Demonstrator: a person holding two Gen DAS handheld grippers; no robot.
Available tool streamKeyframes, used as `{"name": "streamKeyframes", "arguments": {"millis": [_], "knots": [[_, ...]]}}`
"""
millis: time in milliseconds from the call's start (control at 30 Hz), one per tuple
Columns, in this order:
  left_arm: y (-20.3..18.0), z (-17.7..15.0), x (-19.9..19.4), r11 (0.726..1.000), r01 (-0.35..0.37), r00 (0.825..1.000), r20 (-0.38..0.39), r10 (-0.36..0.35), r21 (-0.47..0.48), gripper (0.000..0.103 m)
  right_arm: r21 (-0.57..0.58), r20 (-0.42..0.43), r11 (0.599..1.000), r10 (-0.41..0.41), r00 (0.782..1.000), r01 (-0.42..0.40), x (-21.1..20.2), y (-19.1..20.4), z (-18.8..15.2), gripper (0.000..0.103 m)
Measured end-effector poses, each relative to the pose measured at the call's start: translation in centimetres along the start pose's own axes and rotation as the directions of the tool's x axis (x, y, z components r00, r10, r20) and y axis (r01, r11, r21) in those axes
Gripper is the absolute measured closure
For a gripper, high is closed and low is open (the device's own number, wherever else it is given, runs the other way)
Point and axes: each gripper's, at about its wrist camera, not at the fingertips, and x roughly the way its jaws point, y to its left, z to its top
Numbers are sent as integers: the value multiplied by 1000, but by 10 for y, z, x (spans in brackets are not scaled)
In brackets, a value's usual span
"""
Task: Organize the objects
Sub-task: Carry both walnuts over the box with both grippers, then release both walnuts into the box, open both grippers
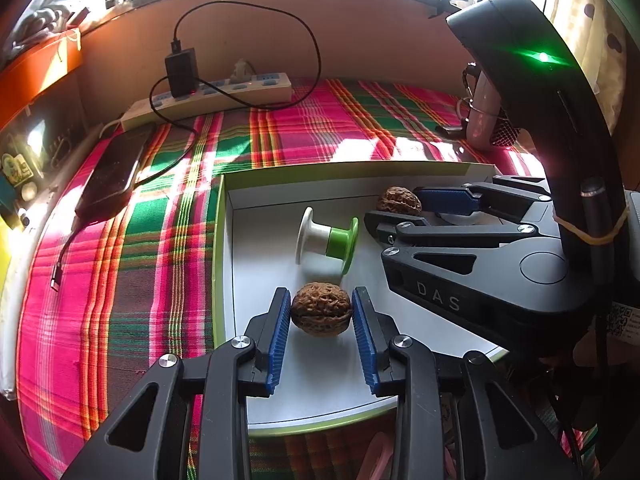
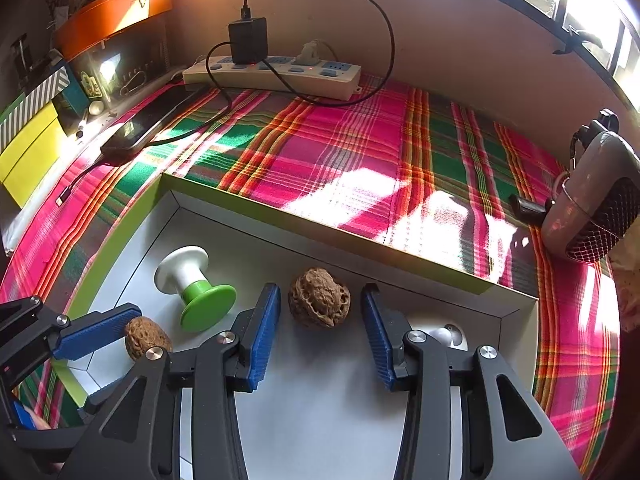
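Observation:
A white box with a green rim [image 1: 219, 240] lies on the plaid cloth. It holds two walnuts and a white-and-green spool [image 1: 326, 240] on its side. The near walnut [image 1: 321, 308] rests on the box floor with my left gripper [image 1: 321, 292] shut on it, both blue pads against its sides. In the right wrist view the other walnut [image 2: 319, 298] sits on the floor between the pads of my right gripper [image 2: 320, 292]. That gripper is open, with a gap on each side. The spool [image 2: 196, 288] lies just left of it.
A power strip [image 1: 208, 96] with a black charger and a looped cable lines the back wall. A dark phone [image 1: 112, 172] lies at the left. A pink device with a mesh face [image 2: 592, 200] stands at the right. A small white round object [image 2: 448, 336] sits under my right finger.

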Motion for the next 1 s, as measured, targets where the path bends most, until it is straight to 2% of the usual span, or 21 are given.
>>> {"name": "streamKeyframes", "arguments": {"millis": [500, 1000], "knots": [[1, -5, -20, 1000, -1, 999, 32, 1, 0, 73, 18, 37, 1000, -17, 999, 17, -24, 3, -5, 59], [-5, -21, -53, 1000, -5, 997, 76, 4, 10, 73, 67, 100, 998, -21, 995, 14, -66, 3, -29, 58]]}}
